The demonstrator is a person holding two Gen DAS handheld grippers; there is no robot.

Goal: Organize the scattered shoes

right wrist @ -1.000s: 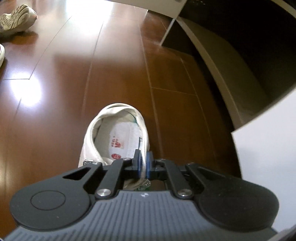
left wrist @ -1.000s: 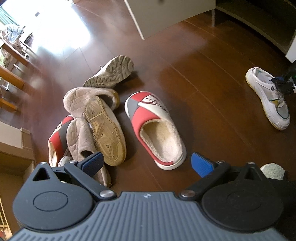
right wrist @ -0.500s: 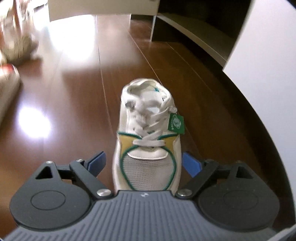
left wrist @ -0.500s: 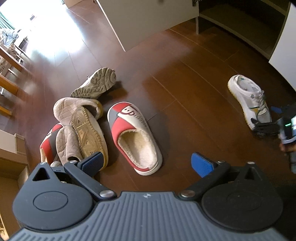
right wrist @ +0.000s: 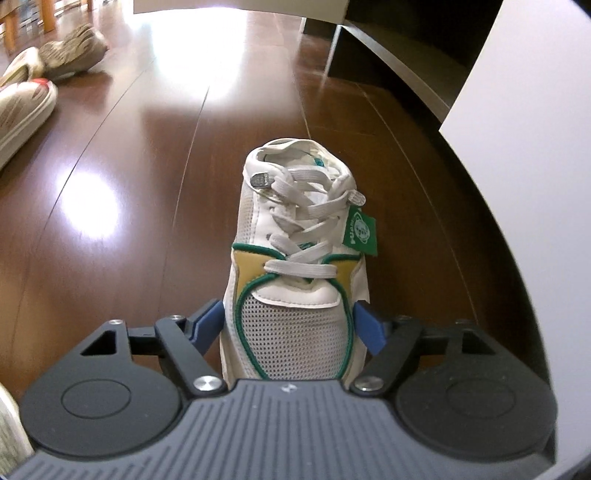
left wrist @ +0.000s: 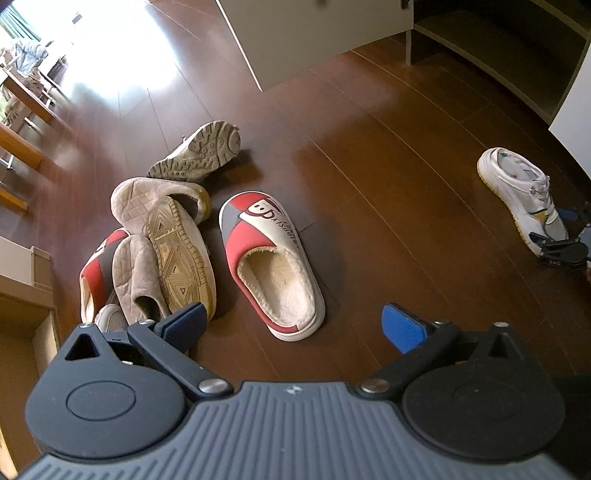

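A white sneaker (right wrist: 295,258) with green and yellow trim stands upright on the wood floor, toe toward me. My right gripper (right wrist: 291,321) straddles its toe. The jaws are closing and both blue pads lie against the toe's sides. The left wrist view shows the same sneaker (left wrist: 524,184) at the far right. My left gripper (left wrist: 293,325) hangs open and holds nothing, above a red and white fleece slipper (left wrist: 269,258). Left of it lies a pile: beige quilted slippers (left wrist: 147,199), a sole-up shoe (left wrist: 181,254), a second red slipper (left wrist: 94,273) and a tan sneaker (left wrist: 195,155) on its side.
A white cabinet (left wrist: 314,33) stands behind the pile. An open low shelf (left wrist: 498,48) lies to its right. A white panel (right wrist: 517,110) rises close to the sneaker's right side. Wooden furniture (left wrist: 22,295) borders the pile on the left.
My right gripper let go of the sneaker's upper, opened wide, drew back to the toe, and its jaws have narrowed around it. The left gripper shifted a little and stays open.
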